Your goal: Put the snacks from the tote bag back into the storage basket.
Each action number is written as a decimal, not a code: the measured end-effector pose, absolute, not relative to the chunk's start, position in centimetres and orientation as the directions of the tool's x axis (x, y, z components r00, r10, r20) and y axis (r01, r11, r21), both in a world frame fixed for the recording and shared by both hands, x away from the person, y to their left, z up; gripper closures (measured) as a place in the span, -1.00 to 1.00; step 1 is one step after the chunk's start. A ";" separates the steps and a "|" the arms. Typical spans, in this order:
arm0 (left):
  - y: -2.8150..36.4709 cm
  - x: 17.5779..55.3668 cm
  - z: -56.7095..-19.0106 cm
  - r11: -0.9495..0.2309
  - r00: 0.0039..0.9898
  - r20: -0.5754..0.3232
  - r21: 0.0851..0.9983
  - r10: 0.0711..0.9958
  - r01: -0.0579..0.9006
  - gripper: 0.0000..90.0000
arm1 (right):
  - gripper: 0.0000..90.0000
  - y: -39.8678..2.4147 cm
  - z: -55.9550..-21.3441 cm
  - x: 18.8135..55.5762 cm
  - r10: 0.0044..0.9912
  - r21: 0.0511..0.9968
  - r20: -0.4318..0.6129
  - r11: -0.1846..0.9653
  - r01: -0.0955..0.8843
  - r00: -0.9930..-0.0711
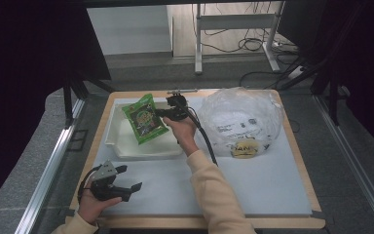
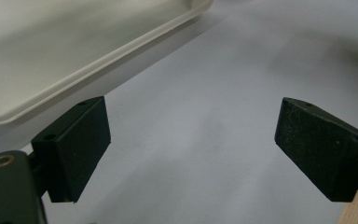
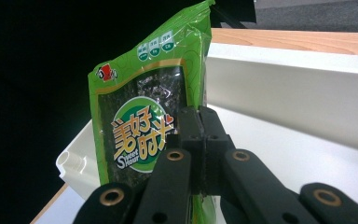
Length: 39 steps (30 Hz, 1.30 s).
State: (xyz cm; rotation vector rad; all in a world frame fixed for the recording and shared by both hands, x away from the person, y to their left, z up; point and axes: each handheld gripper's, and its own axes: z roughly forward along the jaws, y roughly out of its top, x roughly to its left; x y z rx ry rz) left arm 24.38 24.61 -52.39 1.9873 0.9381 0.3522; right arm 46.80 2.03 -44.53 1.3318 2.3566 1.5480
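- L gripper (image 1: 126,187) sits nearest, at the front-left of the table (image 1: 272,195), hand resting low. Jaws stand wide apart w/ nothing between them; the left gripper view has bare white table surface between the two pads (image 2: 77,147).
- It's well apart from the work. Tray's near rim (image 2: 98,60) lies ahead and to its left.
- R gripper (image 1: 163,114) is further in, over the white tray (image 1: 126,151), arm stretched fwd across the table centre.
- Its jaws are clamped tight on the green snack packet (image 1: 145,119); in the right gripper view they pinch the packet's (image 3: 140,130) edge on the right, approx mid-height.
- Key relation: packet hangs off the claw tip toward the person's left, held above the tray interior, not touching the tray floor as far as I can tell. Long axis runs roughly front-to-back in the high view, tilted; near upright in the gripper's own view.
- R hand is the one on the job; next move prob. lowering into the tray, then letting go.
- Tray's far wall (image 3: 298,88) stands behind the packet; nothing between packet and tray floor.
- Far right: crumpled clear plastic bag (image 1: 241,122) w/ a yellowish item (image 1: 246,148) showing through it, beside the R arm, touching the trailing cable maybe; not in the way.
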 end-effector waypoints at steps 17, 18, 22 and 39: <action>24.6 24.4 -52.4 -0.326 0.679 -0.106 0.816 0.727 0.477 -0.77 | 1.00 4.2 -45.8 46.9 0.666 0.745 0.398 0.167 0.646 -0.631; 24.6 24.4 -52.4 -0.326 0.679 -0.106 0.817 0.726 0.476 -0.77 | 1.00 4.3 -45.9 46.9 0.670 0.744 0.394 0.169 0.646 -0.629; 24.6 24.3 -52.4 -0.320 0.679 -0.113 0.819 0.726 0.477 -0.77 | 1.00 5.1 -46.4 46.9 0.685 0.738 0.389 0.169 0.653 -0.617; 24.8 24.3 -52.4 -0.311 0.680 -0.119 0.823 0.723 0.475 -0.77 | 0.99 8.0 -49.3 46.9 0.758 0.710 0.342 0.178 0.681 -0.555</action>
